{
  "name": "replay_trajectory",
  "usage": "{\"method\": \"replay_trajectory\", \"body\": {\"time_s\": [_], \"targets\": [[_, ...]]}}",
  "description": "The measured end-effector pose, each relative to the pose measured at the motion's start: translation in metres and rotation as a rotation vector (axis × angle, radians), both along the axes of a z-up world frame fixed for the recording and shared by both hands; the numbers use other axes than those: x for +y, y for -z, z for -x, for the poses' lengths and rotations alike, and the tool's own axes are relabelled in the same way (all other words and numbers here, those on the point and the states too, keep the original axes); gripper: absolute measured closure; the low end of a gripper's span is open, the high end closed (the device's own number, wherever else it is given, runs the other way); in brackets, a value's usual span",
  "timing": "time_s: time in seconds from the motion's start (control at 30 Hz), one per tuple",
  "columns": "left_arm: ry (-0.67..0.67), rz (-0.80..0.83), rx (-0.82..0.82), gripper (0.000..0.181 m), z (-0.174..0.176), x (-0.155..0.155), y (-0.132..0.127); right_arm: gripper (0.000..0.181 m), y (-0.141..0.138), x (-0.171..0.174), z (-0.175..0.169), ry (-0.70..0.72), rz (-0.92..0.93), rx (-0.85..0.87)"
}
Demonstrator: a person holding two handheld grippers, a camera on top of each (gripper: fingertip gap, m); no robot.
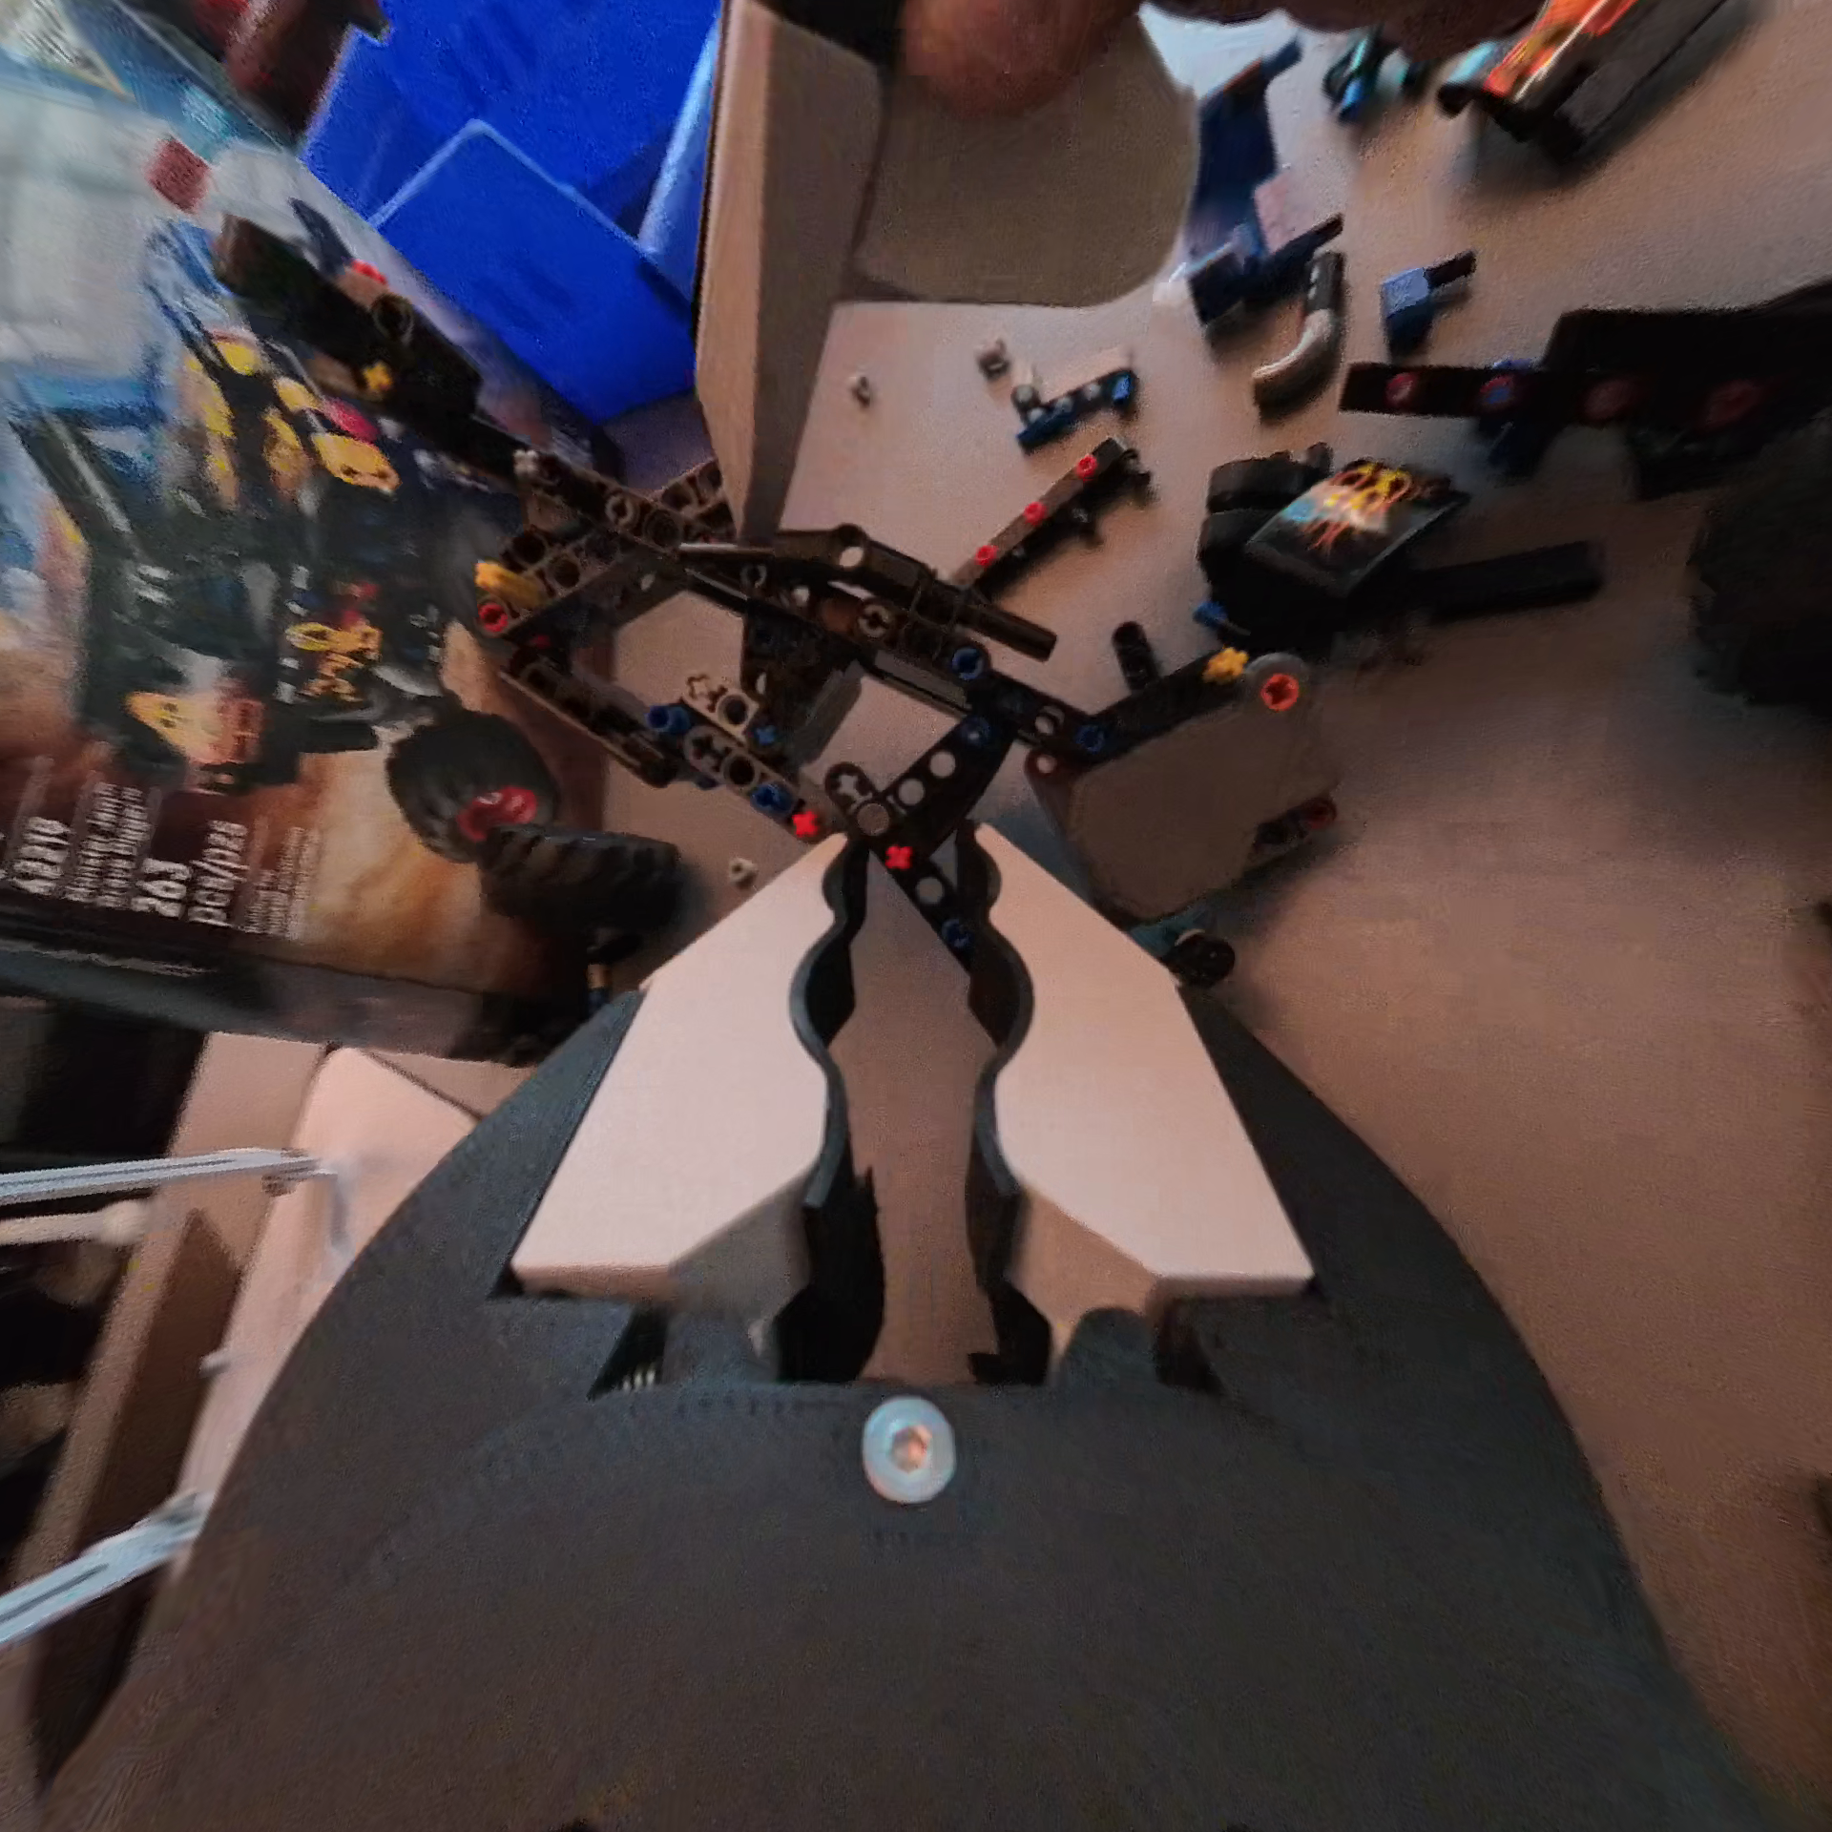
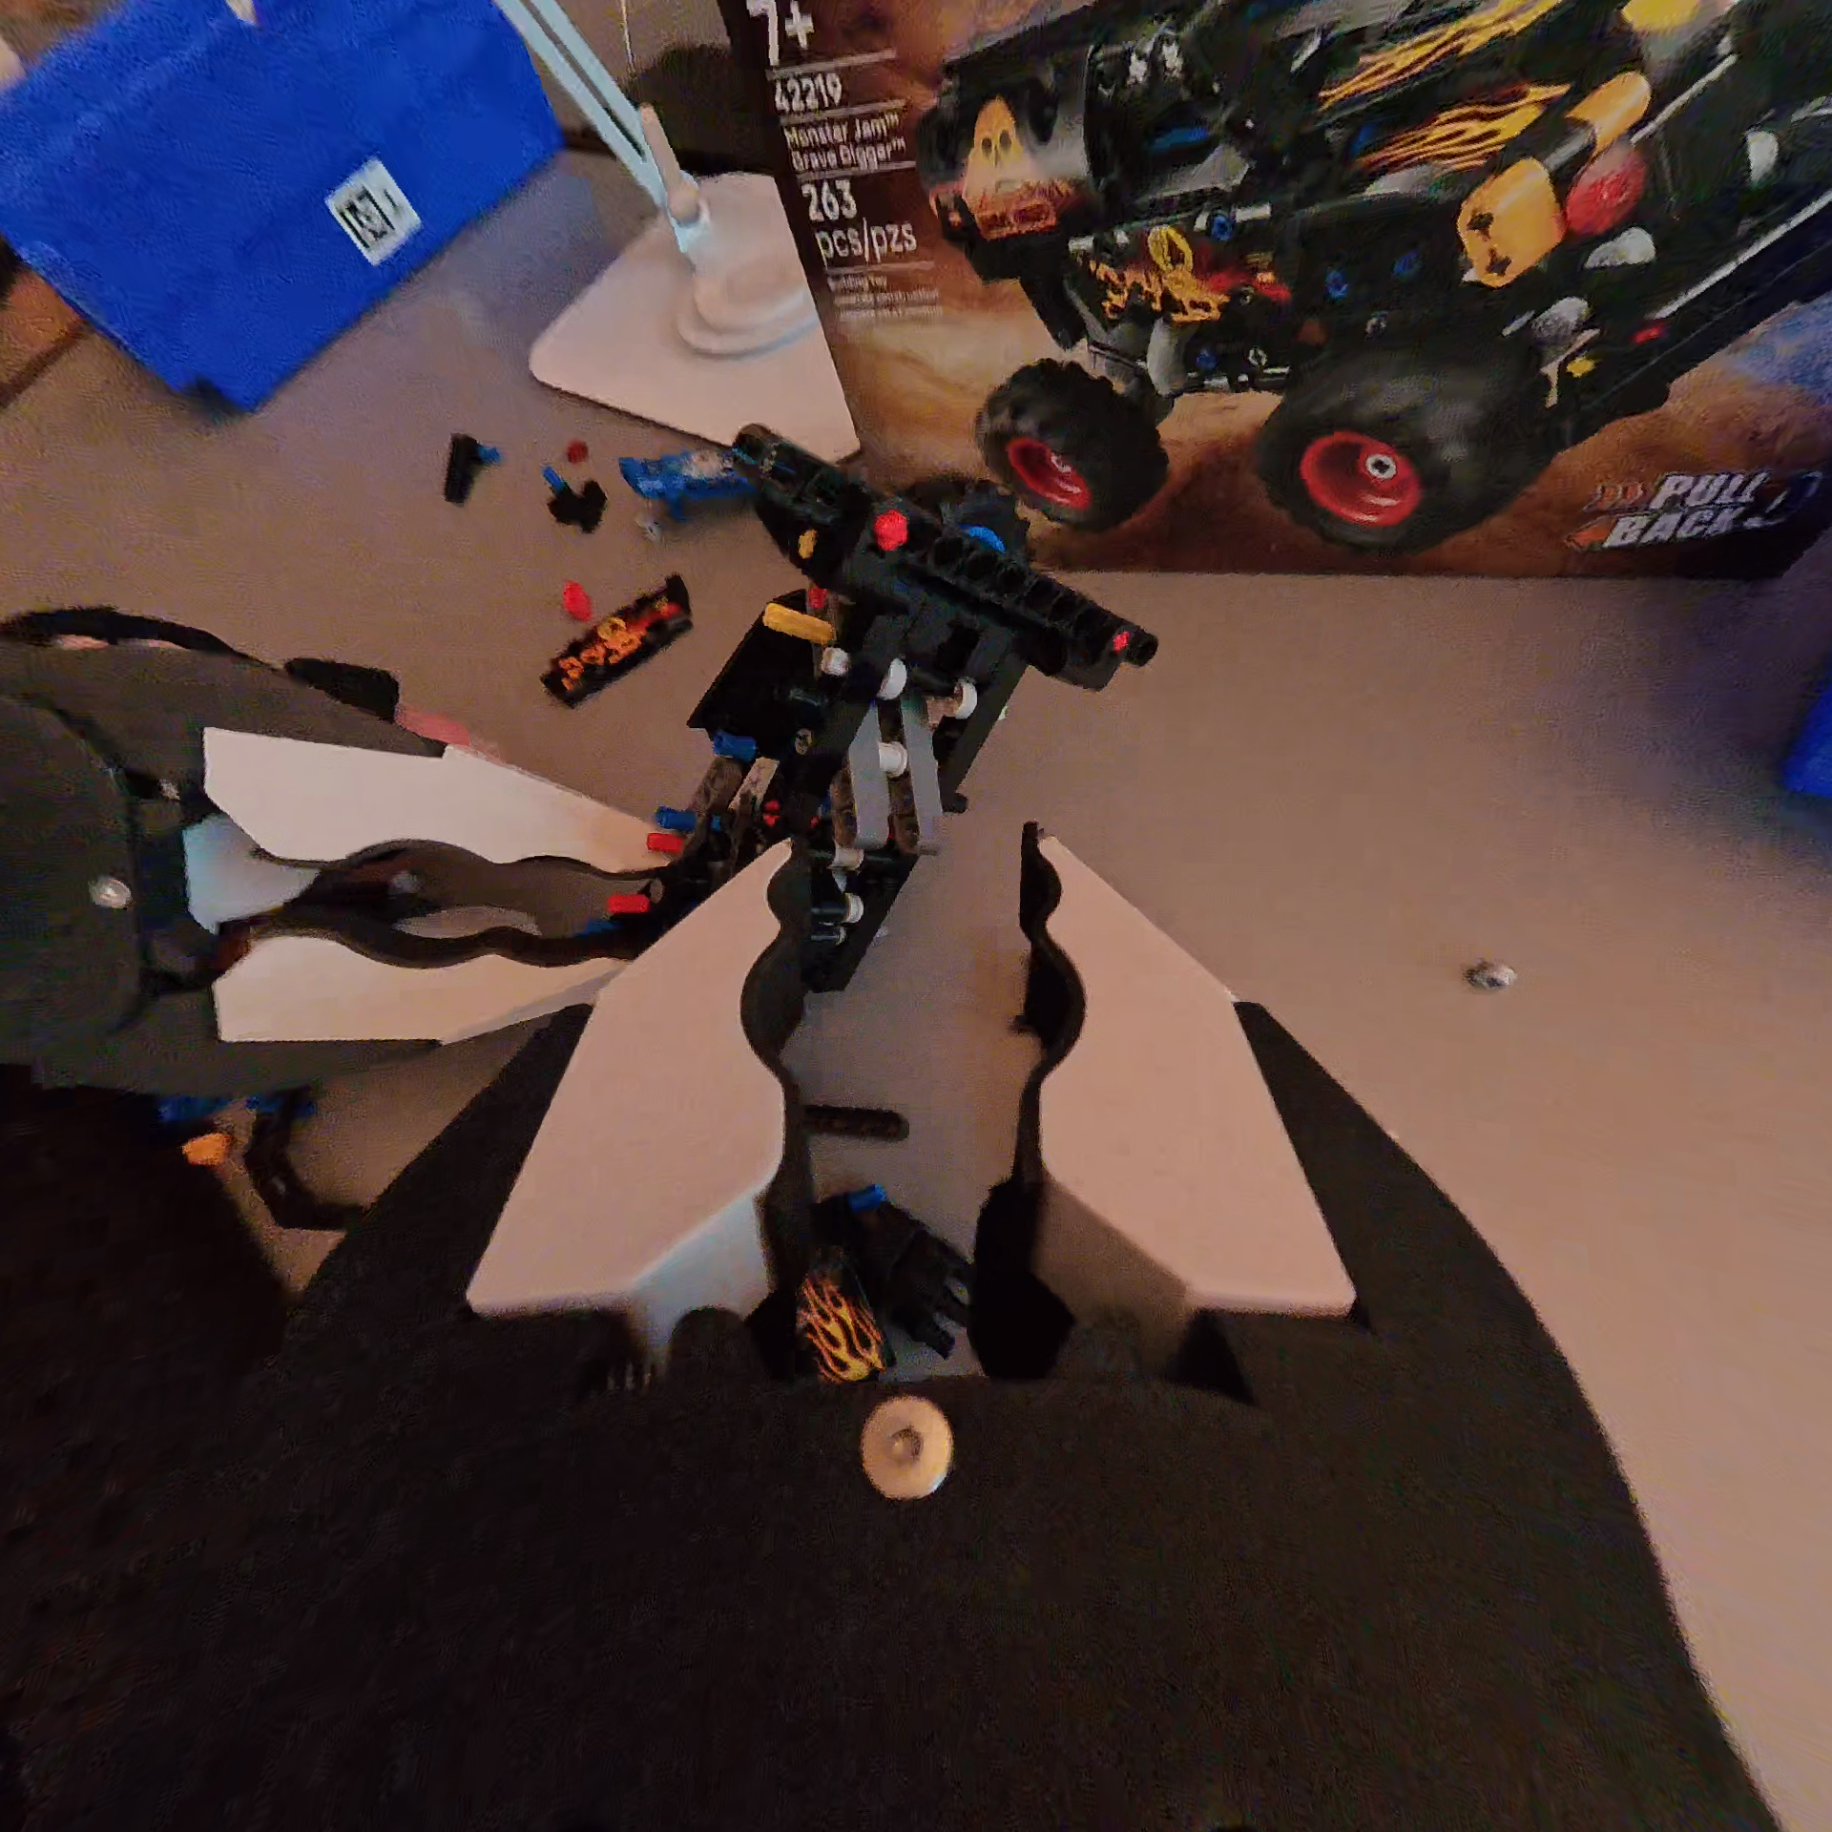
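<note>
Left claw (image 1: 907,872) is pinched shut on a black holed beam at the near end of the brick-built chassis (image 1: 753,634), holding it off the surface (image 1: 1487,1090). Right claw (image 2: 907,872) gapes open beside the chassis, gripping nothing. Looks light, rigid, but pin joints could pop; grab beams. Beyond the chassis: truck box (image 2: 1338,297).

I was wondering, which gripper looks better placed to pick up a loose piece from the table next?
Probably the right gripper: its jaws stand open and hold nothing, though the black frame sits between its tips. The left gripper is shut on that frame's beam, so it seems occupied.
</note>
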State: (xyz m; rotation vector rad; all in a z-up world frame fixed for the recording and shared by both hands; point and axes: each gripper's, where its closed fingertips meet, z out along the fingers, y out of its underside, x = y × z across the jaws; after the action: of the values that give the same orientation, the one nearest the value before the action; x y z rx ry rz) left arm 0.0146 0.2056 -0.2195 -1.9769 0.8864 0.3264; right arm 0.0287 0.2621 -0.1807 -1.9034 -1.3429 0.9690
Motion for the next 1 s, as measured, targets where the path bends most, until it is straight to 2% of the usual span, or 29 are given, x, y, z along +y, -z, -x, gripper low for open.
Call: {"method": "replay_trajectory", "body": {"time_s": [0.13,0.2,0.3,0.33,0.4,0.5,0.6,0.7,0.73,0.8,0.9,1.0], "targets": [[-0.046,-0.109,0.18,0.167,0.009,0.004,-0.014,0.135,-0.018,0.001,0.001,-0.027,0.082,0.128],[-0.046,-0.12,0.178,0.168,0.007,0.005,-0.016,0.121,-0.032,-0.007,0.001,-0.071,0.139,0.215],[-0.061,-0.166,0.282,0.169,0.007,0.006,-0.022,0.122,-0.036,-0.012,0.008,-0.091,0.115,0.257],[-0.073,-0.171,0.324,0.169,0.008,0.005,-0.023,0.13,-0.029,-0.014,0.013,-0.098,0.076,0.22],[-0.056,-0.181,0.349,0.17,0.002,0.002,-0.026,0.159,-0.022,-0.006,0.016,-0.052,-0.045,0.175],[0.043,-0.221,0.233,0.161,-0.015,-0.001,-0.037,0.168,-0.038,-0.004,0.013,-0.051,-0.052,0.302],[0.168,-0.257,-0.049,0.147,-0.029,-0.012,-0.066,0.171,-0.053,-0.007,0.007,-0.099,-0.032,0.42],[0.141,-0.357,-0.271,0.139,-0.008,-0.016,-0.108,0.171,-0.06,-0.02,0.005,-0.185,-0.011,0.481],[0.145,-0.34,-0.367,0.134,-0.004,-0.017,-0.113,0.171,-0.065,-0.027,0.005,-0.219,-0.012,0.507],[0.189,-0.307,-0.504,0.132,-0.003,-0.02,-0.119,0.171,-0.07,-0.039,0.007,-0.263,-0.026,0.522],[0.185,-0.268,-0.529,0.139,-0.004,-0.019,-0.113,0.171,-0.064,-0.052,0.016,-0.295,-0.079,0.476],[0.081,-0.166,-0.536,0.125,-0.002,-0.009,-0.092,0.171,-0.054,-0.06,0.027,-0.291,-0.209,0.404]]}}
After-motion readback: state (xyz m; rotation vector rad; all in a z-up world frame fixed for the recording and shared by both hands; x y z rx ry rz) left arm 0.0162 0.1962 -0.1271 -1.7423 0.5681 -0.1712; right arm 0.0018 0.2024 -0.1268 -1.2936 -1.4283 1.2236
